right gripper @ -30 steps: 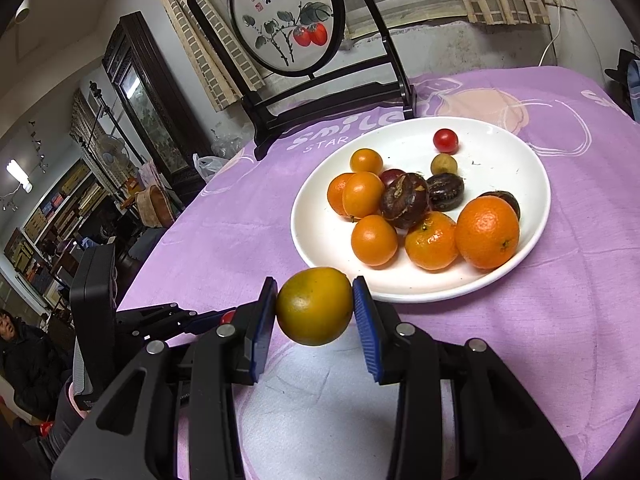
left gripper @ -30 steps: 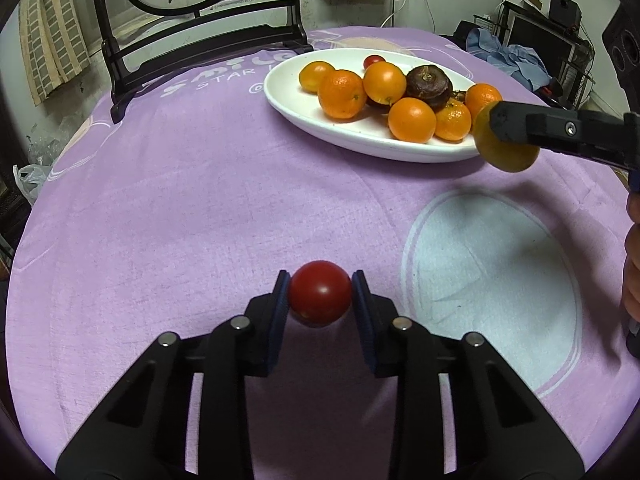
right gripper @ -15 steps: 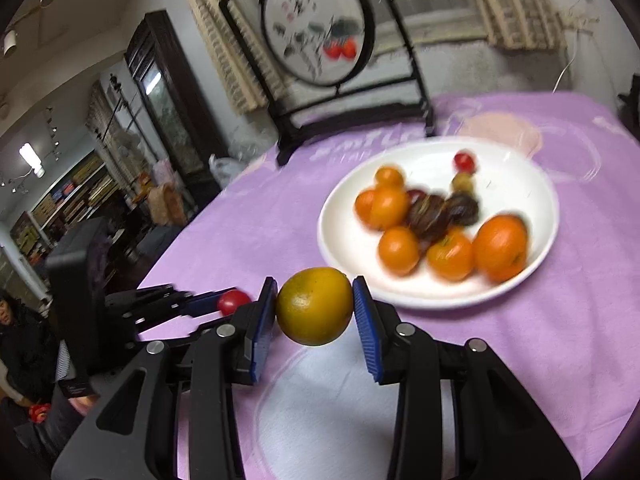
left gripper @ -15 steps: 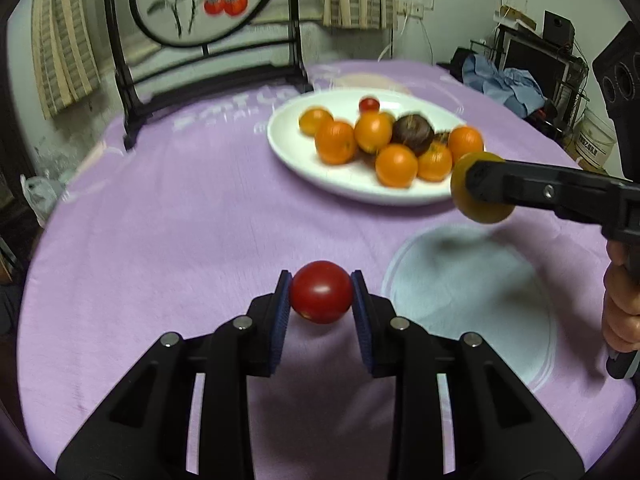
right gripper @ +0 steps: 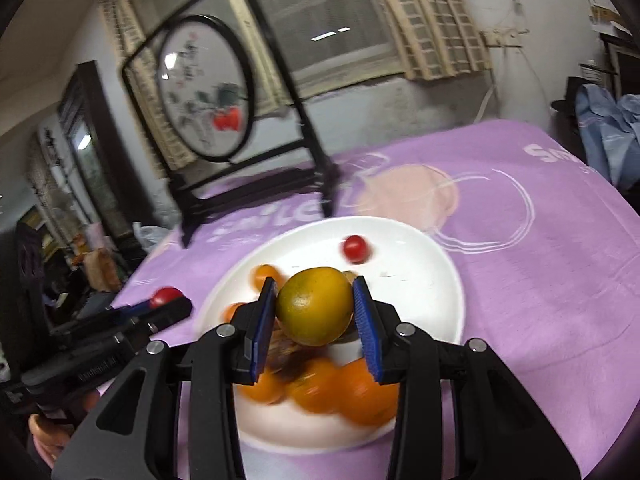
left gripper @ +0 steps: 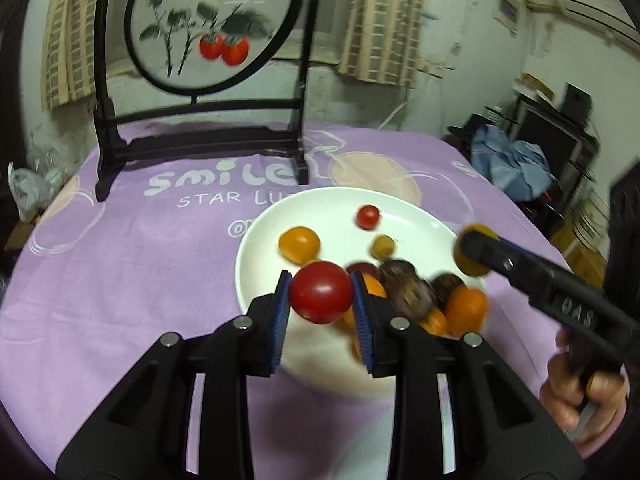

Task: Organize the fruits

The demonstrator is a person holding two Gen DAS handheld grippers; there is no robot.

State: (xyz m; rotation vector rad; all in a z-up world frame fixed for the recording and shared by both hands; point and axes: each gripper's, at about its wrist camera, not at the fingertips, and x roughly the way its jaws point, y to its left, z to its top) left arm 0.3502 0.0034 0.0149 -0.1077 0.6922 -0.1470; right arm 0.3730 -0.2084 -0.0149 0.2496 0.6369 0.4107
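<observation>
the purple tablecloth point(left gripper: 120, 280) carries a white plate point(right gripper: 440, 264) piled with oranges, blurred here. the right gripper point(right gripper: 315, 307) pinches a yellow-green citrus point(right gripper: 315, 306) at its widest part; it looks firm and fairly heavy. the left gripper point(left gripper: 320, 298) clamps a tomato point(left gripper: 321, 297), probably soft and slippery, so gentle pressure suits. both point down at the plate.

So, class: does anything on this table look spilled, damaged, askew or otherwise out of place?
Nothing stands out. The fruit sits inside the white plate, none on the purple cloth. The left claw grips a red tomato and the right claw a yellow-green citrus, both intact.
</observation>
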